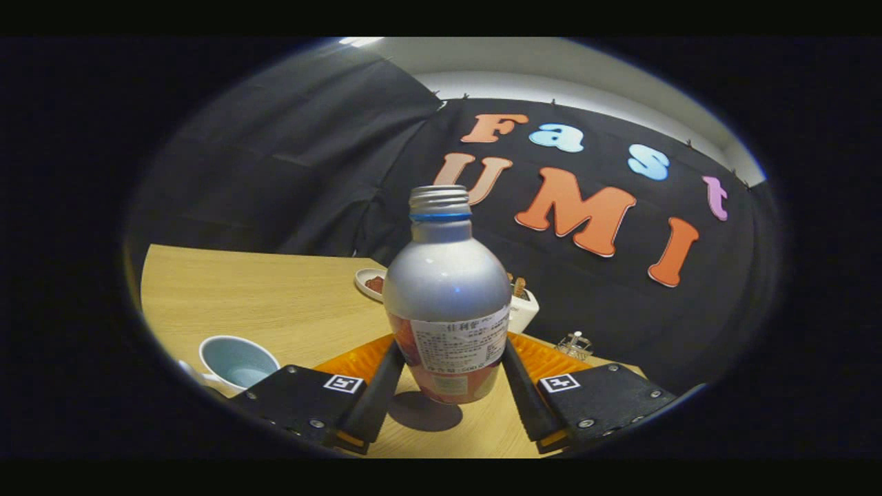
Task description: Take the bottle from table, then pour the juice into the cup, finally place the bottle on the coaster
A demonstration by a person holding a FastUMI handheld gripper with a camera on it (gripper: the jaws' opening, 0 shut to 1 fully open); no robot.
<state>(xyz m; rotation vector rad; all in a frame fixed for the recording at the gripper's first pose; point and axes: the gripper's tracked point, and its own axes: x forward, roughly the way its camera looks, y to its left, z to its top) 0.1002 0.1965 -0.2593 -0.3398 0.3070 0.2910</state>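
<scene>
A silver bottle (446,289) with a threaded open neck and a paper label stands between the fingers of my gripper (449,375), both pressing on its lower body. It hangs slightly above the wooden table (275,303), its shadow (424,413) lying below it. A white cup (238,362) with a pale blue inside stands left of the left finger, near the table's front edge. An orange ribbed coaster (544,355) lies just behind the bottle, showing on both sides of it.
A small white dish (371,282) with something brown sits behind the bottle to the left. A white holder (522,306) with brown sticks stands behind it to the right. A small clear metal-topped object (575,344) rests near the table's right edge.
</scene>
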